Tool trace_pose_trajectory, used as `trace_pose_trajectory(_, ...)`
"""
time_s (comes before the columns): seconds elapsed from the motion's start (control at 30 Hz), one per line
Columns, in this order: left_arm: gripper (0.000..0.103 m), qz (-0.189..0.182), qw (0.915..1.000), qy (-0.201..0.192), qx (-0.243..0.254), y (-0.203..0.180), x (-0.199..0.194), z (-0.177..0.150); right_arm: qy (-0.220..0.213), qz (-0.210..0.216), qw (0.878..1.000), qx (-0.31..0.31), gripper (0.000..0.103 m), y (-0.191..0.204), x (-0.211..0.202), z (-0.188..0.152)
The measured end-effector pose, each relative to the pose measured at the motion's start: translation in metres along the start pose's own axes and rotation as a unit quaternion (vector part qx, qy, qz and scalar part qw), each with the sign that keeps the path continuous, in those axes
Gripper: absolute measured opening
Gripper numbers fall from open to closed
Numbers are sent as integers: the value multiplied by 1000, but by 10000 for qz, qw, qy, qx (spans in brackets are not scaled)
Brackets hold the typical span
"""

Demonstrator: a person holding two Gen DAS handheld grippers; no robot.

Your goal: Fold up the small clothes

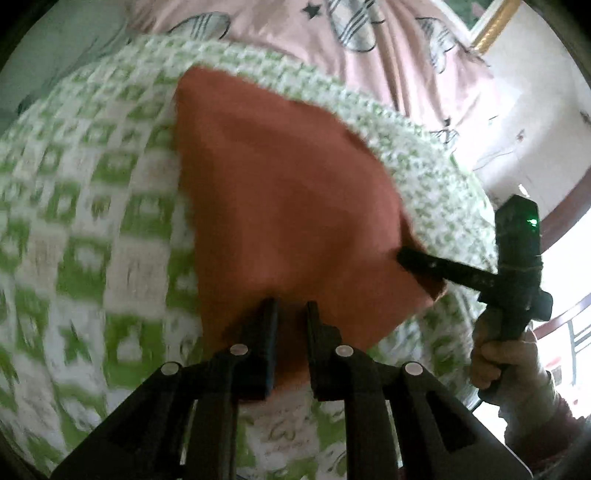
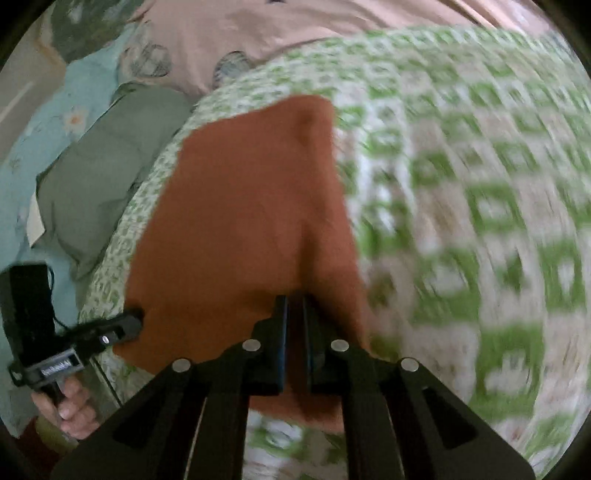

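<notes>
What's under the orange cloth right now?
The orange cloth lies over a green-and-white checked blanket, which shows all around it. Both tools, left and right, pinch its near edge. Anything beneath the cloth's middle is covered and cannot be seen.

Green-and-white checked blanket (image 1: 92, 206) spread wide, motion-blurred, filling most of both views, bordered by a finer green-and-white patterned edge (image 1: 436, 173). Pink sheet (image 1: 388, 55) printed with grey striped shapes and black stars lying beyond it toward 12 o'clock. Gold-trimmed frame (image 1: 495, 22) at 1 o'clock against a white wall (image 1: 543, 110). In the right wrist view, grey-green cloth (image 2: 107, 177) bunched at 9 o'clock beside the blanket, resting on pale blue floral fabric (image 2: 74, 110).
</notes>
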State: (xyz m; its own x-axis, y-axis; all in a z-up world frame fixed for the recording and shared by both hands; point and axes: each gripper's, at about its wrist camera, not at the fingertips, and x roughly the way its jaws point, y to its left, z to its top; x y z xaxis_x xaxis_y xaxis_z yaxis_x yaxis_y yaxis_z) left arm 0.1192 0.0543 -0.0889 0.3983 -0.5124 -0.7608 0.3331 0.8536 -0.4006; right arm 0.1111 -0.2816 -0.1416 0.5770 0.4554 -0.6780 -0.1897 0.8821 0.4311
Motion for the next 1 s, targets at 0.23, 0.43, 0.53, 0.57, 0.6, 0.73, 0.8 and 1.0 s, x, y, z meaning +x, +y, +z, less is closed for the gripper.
trace_pose_trajectory(0.23,14,327,9993,-144,79,-9,-7,-13,-203,-158,9997,-12,9,-4,-24,-17)
trace_pose_trajectory(0.43,14,492,9986,-184,-37,-9,-8,-17,-173,-254,9995,87,9,-11,-22,-25)
trace_pose_trajectory(0.53,15,585,9981,-196,-55,-10,-13,-18,-147,-368,9992,-37,10,-2,-26,-24)
trace_pose_trajectory(0.57,19,603,9979,-222,-85,-11,-17,-20,-149,-369,9992,-46,11,0,-29,-24)
trace_pose_trajectory(0.6,21,605,9978,-251,-99,-12,-21,-21,-168,-363,9992,-42,13,2,-32,-24)
trace_pose_trajectory(0.73,43,857,9953,-437,-111,-19,-38,-29,-304,-347,9989,-94,42,11,-49,-27)
trace_pose_trajectory(0.8,51,1026,9932,-539,-117,-21,-46,-32,-407,-335,9984,-182,45,15,-58,-28)
trace_pose_trajectory(1.0,72,1514,9863,-644,-124,-15,-61,-29,-558,-175,9979,-270,46,24,-68,-23)
